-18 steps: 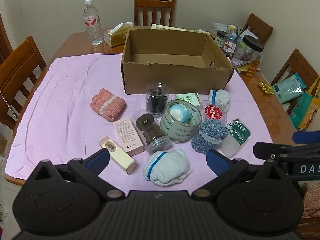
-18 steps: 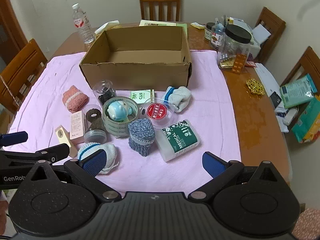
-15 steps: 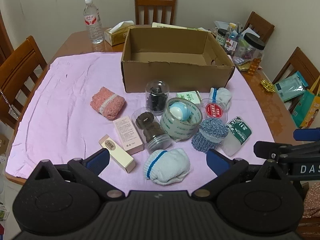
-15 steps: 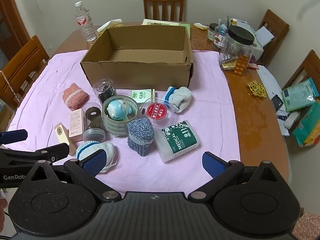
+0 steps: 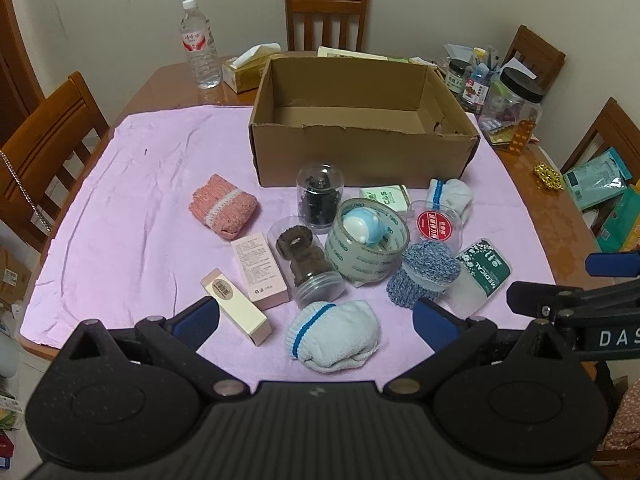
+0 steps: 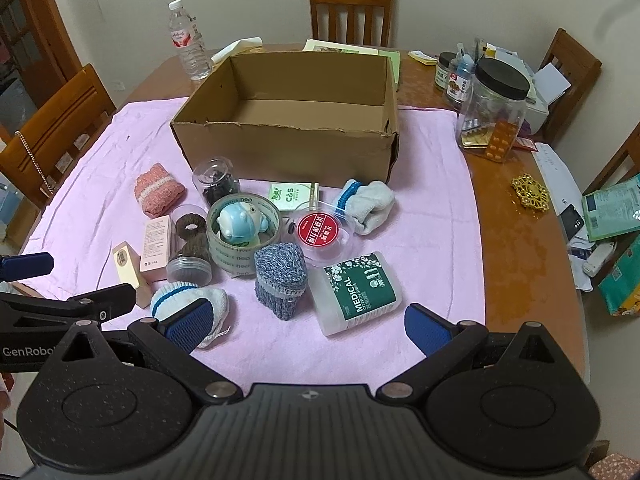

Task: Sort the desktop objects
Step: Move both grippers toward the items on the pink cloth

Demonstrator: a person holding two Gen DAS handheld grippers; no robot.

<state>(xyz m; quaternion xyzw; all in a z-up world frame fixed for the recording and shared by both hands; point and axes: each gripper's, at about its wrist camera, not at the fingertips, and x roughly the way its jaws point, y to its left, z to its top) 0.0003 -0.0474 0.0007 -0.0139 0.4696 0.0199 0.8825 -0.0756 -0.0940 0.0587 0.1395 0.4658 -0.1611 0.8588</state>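
An open cardboard box (image 5: 362, 156) (image 6: 288, 148) stands empty at the back of a pink cloth (image 5: 132, 200). In front of it lie a pink sock roll (image 5: 223, 211), two pale boxes (image 5: 236, 306), two clear jars (image 5: 320, 196), a tape roll (image 5: 366, 252) with a blue toy (image 6: 240, 220) inside, a blue knit roll (image 6: 282, 276), a medical cotton pack (image 6: 356, 292), a red-lidded tub (image 6: 318, 232) and two white socks (image 5: 332, 334). My left gripper (image 5: 316, 322) hangs open just short of the nearest white sock. My right gripper (image 6: 308, 326) is open near the cotton pack, holding nothing.
A water bottle (image 5: 199, 44) and tissue box (image 5: 246, 66) stand behind the box on the left. Jars and pill packs (image 6: 494, 112) crowd the back right corner. A gold ornament (image 6: 530, 194) lies on bare wood. Wooden chairs (image 5: 44, 148) ring the table.
Both grippers have drifted slightly forward and the views shifted a little; no object on the cloth has moved and both stay open.
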